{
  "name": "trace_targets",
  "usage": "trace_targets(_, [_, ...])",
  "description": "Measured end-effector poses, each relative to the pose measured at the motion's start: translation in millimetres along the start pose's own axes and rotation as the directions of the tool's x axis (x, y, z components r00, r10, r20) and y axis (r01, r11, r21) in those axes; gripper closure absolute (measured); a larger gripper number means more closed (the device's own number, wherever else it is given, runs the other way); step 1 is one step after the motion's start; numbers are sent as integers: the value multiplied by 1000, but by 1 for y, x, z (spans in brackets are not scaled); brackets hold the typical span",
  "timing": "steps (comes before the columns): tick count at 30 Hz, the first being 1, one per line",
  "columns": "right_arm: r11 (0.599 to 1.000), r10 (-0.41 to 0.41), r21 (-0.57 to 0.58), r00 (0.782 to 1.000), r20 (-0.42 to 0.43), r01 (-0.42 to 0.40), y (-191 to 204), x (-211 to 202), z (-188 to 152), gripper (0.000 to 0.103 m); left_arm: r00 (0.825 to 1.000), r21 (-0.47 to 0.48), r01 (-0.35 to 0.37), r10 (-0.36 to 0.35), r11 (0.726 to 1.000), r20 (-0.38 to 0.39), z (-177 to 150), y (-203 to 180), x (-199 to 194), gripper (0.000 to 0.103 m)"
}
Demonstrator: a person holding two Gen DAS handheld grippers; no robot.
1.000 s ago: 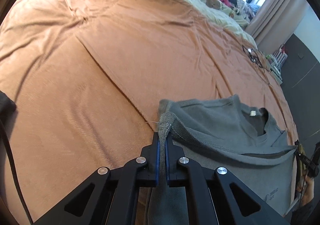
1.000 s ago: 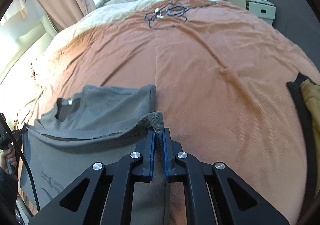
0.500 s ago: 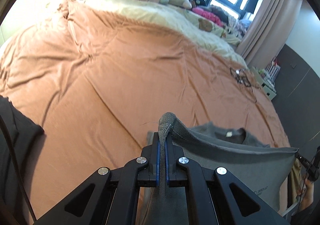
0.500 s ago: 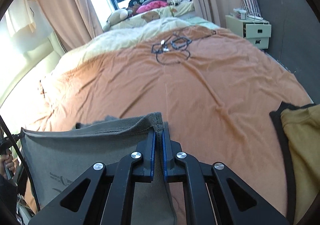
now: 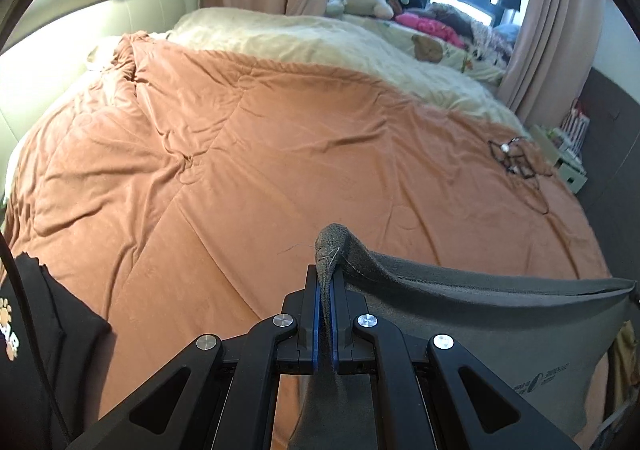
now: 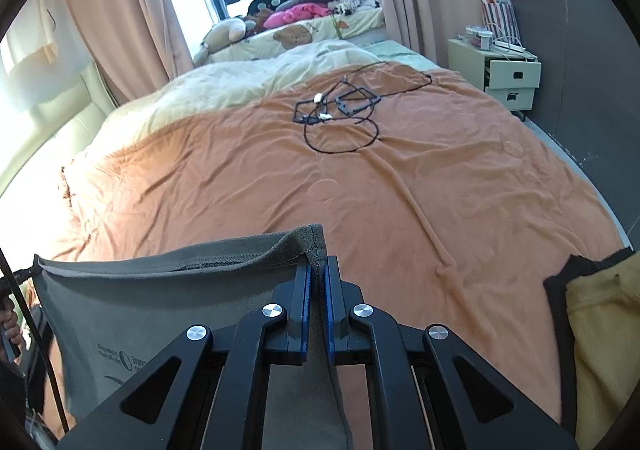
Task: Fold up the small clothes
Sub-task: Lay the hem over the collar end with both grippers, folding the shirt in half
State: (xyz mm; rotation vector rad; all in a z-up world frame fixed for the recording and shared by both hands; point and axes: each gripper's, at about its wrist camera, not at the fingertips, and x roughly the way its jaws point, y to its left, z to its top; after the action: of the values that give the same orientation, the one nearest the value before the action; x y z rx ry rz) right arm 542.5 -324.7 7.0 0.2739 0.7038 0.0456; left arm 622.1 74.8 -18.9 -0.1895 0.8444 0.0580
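Bedspread (image 5: 248, 169), orange and rumpled, fills both views, cream bedding beyond it. Above its near edge hangs the grey T-shirt (image 5: 500, 326), stretched taut between the two tools, small print showing on the cloth. Left gripper (image 5: 326, 290) is clenched on one corner of the hem, right gripper (image 6: 317, 282) clamped tight on the other. Black garment (image 5: 44, 350) lies at the left, yellow garment (image 6: 604, 330) at the right, tangled black cable (image 6: 340, 113) farther up the bed.
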Motion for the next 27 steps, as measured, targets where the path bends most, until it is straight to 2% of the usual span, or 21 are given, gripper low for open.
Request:
trace_targets(7, [998,-43,-45,996,-81,39,9,70,14,101,993,46,-79,83,996,-79,-7,-4,69,99])
trace_targets(12, [996,-74,-52,984,-163,67,7,121,16,101,975,70,-124,135,990,-176,-20,1,124,99])
trace_targets(15, [996,-83,-53,979,-188,75,4,141,18,101,967,91,-132,149,987,-205,-28,3,142,99])
trace_targets(20, [995,-94,-55,977,-191,85,5,148,24,101,963,105,-133,154,986,-220,-33,3,153,99])
trace_targets(27, [992,-109,-73,985,-137,99,12,128,24,101,979,89,-135,146,987,-142,-17,1,132,99])
